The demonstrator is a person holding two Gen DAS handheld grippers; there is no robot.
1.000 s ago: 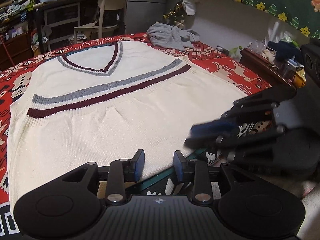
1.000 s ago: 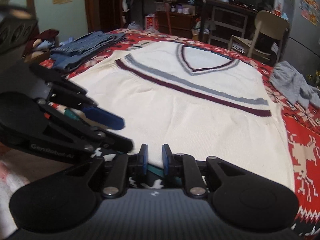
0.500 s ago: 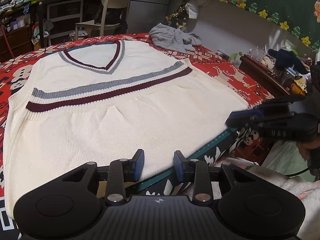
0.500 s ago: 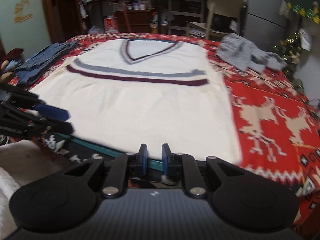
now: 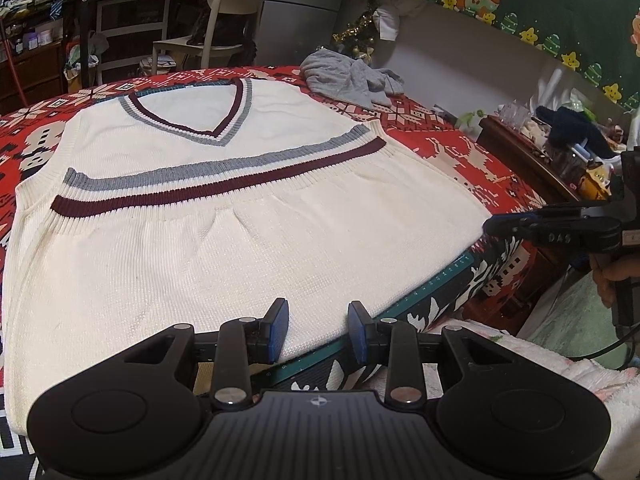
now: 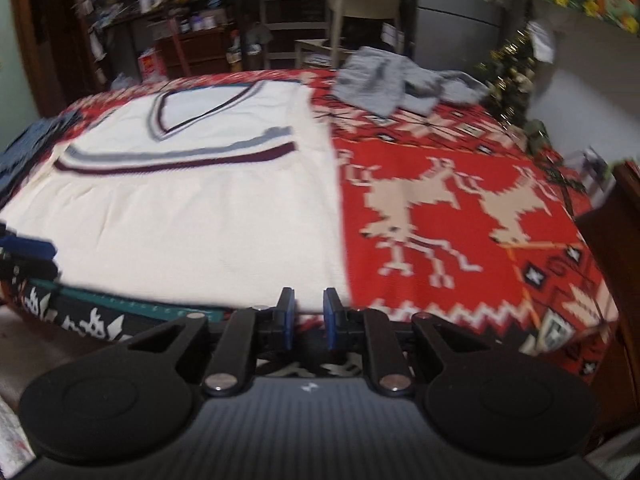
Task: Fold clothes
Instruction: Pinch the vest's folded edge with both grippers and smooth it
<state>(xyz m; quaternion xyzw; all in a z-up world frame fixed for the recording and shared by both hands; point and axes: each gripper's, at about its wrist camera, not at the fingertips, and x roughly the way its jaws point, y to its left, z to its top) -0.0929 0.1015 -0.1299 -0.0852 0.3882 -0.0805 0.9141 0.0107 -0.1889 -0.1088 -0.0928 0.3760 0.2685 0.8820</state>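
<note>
The room is dim, with warm indoor light. The white sweater vest (image 5: 240,240) is the brightest thing and looks a little washed out in the right wrist view. The left wrist view is sharp. The right wrist view is blurry all over, with smeared edges on the vest and the red blanket (image 6: 460,208). Both views bend at the edges, and the corners go dark.

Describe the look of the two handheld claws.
Both are black plastic: a ribbed body, two round discs, silver pivot screws and blue pads on the fingers. The left claw bears a small round emblem; the right claw has a black cable trailing below its handle.
</note>
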